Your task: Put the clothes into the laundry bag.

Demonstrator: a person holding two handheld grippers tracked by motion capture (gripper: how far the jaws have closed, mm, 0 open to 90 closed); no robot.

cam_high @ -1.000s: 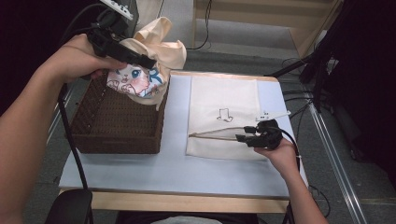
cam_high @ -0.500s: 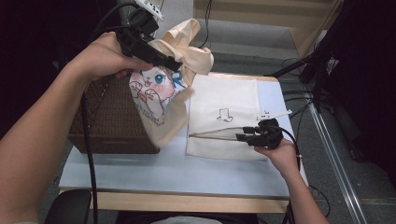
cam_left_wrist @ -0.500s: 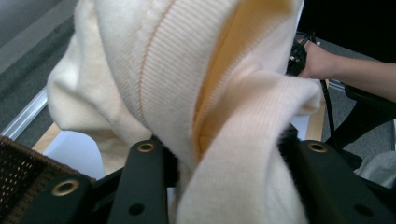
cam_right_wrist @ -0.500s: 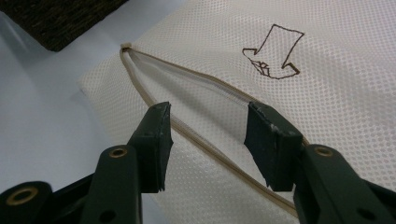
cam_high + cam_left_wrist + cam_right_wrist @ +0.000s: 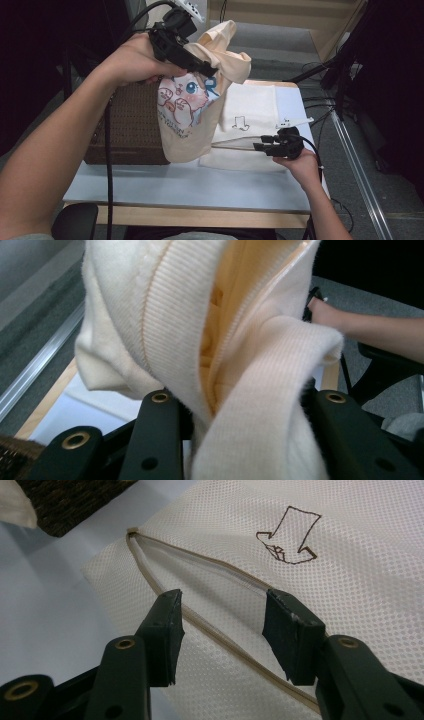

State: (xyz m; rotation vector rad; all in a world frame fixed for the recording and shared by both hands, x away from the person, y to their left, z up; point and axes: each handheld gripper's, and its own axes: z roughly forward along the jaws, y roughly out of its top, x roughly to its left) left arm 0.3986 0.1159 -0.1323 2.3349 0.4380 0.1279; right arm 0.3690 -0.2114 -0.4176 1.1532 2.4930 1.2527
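Note:
My left gripper (image 5: 207, 67) is shut on a cream knitted garment (image 5: 187, 115) with a cartoon print, its jaws having just closed a little further. The garment hangs in the air between the wicker basket (image 5: 130, 130) and a white mesh bag (image 5: 250, 107). In the left gripper view the ribbed cloth (image 5: 200, 340) is bunched between the jaws (image 5: 245, 400). My right gripper (image 5: 257, 143) rests at the bag's near edge. Its jaws (image 5: 222, 610) have just closed slightly but stand apart in the bag's zipped mouth (image 5: 200, 565), holding the upper layer raised.
The bag (image 5: 350, 555) lies flat on the pale blue table (image 5: 200, 185) and bears a hand-drawn arrow. The dark basket stands at the table's left side. Cables trail from both grippers. Beyond the far edge lie grey floor and a wooden panel.
My left hand has carried the garment up out of the basket and to the right, so it now hangs over the bag's left edge. The right hand has stayed put.

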